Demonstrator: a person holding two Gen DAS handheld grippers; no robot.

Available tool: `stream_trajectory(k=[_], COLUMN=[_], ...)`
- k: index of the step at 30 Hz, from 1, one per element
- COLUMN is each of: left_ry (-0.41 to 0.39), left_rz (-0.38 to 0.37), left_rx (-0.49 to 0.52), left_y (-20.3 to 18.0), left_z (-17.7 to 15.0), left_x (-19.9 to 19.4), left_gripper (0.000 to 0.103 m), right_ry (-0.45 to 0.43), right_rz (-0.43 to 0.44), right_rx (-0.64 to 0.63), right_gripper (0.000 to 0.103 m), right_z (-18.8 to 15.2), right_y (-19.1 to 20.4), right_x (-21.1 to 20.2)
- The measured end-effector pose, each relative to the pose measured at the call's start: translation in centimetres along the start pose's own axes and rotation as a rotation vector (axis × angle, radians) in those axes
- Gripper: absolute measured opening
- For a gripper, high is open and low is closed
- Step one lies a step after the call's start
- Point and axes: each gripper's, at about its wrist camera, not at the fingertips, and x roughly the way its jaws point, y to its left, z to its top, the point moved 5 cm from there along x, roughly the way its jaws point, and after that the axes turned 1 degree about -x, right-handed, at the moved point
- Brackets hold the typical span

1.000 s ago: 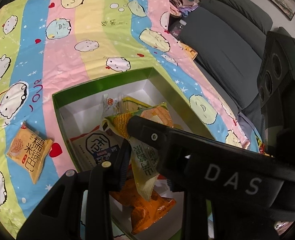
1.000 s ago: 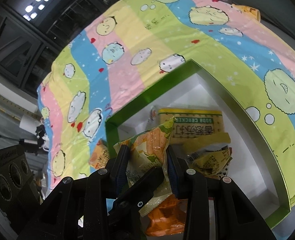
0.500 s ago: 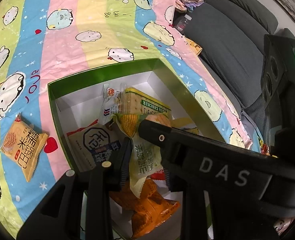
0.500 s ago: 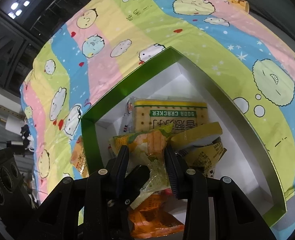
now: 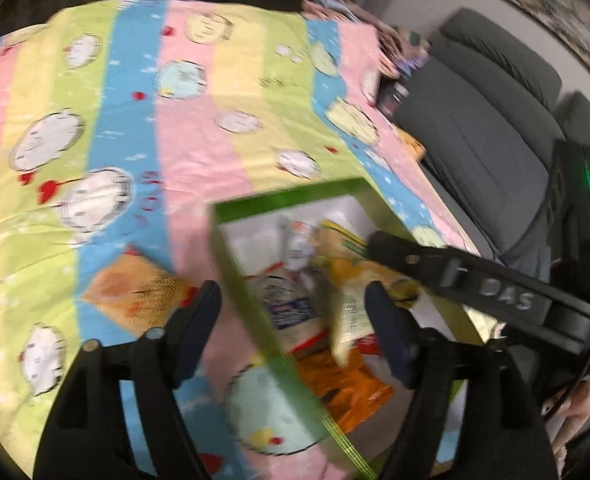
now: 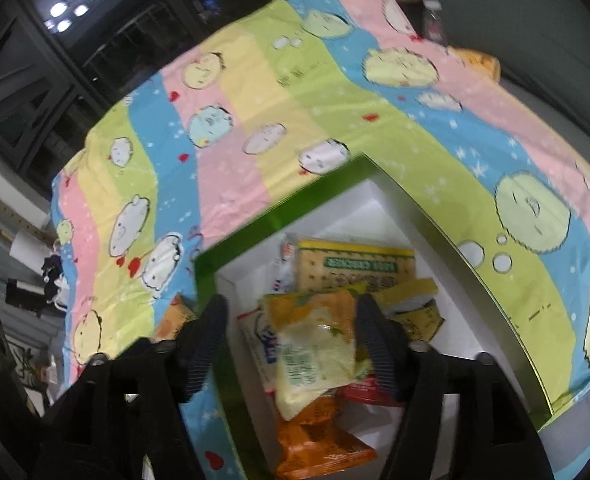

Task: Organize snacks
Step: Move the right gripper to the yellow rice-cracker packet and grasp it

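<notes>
A green-rimmed white box (image 5: 283, 194) (image 6: 279, 216) sits on the striped cartoon cloth and holds several snack packs. The yellow corn snack pack (image 5: 347, 304) (image 6: 319, 344) lies loose on top of the pile, over an orange pack (image 6: 319, 440). A soda cracker pack (image 6: 355, 268) lies at the back of the box. An orange rice-cracker pack (image 5: 135, 292) lies on the cloth left of the box. My left gripper (image 5: 293, 316) is open above the box's left wall. My right gripper (image 6: 291, 336) is open, its fingers either side of the corn pack.
A grey sofa (image 5: 483, 128) stands to the right of the cloth. A small yellow pack (image 6: 477, 62) lies at the cloth's far right edge. Dark windows (image 6: 55, 40) are beyond the far side. The right gripper's arm (image 5: 475, 288) crosses the left wrist view.
Both grippers have opened and let go of the corn snack pack, which now lies in the box. The left gripper has swung left; both views are motion-blurred.
</notes>
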Motion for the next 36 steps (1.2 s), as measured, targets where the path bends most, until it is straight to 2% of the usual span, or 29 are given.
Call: stream_trajectory(k=[5,9,12,17,21,25,28,33,36], left_ry=[-0.053,-0.069,-0.065,-0.035,-0.014,0.003,0.009,0.012,0.01], left_rz=[0.091,0.16,0.194,0.245,0.247,0.257,0.259,0.267,0.27], left_rx=[-0.099,-0.21,-0.285,-0.382,-0.428,-0.444,-0.457,-0.46,-0.462], left_y=[5.6,10.9,14.1,18.4,20.2,21.0,21.7,22.3,22.5], left_z=[-0.7,-2.4,-3.9,-6.8,-8.5,-9.4,-10.0,-10.7,-10.7], left_x=[-3.6,-6.1,-7.2,-8.4,-8.9,-9.0,-9.1,-9.3,-9.3], left_gripper=[0.087,0.087,0.087,0.087,0.087,0.087,0.087,0.087,0.087], right_ry=[-0.036,-0.032,0.018,0.186,0.326,0.447,0.475,0.505,0.52], right_rz=[0.029,0.113,0.155,0.169,0.073,-0.019,-0.114,-0.136,-0.136], right_rx=[-0.098,-0.204,-0.287,-0.465,-0.628,-0.693,-0.736,-0.732,-0.733], right_gripper=[0.076,0.08,0.081,0.081,0.081,0.081,0.081,0.081,0.059], right_z=[-0.3,-1.1,-2.2,-3.8,-4.8,-5.4,-5.9,-6.7,-7.8], right_y=[3.3,7.0,10.4,16.8,20.0,20.3,19.6,18.8,18.5], right_x=[-0.9,-1.0,0.2,5.3,10.5,15.2,17.4,19.0,18.6])
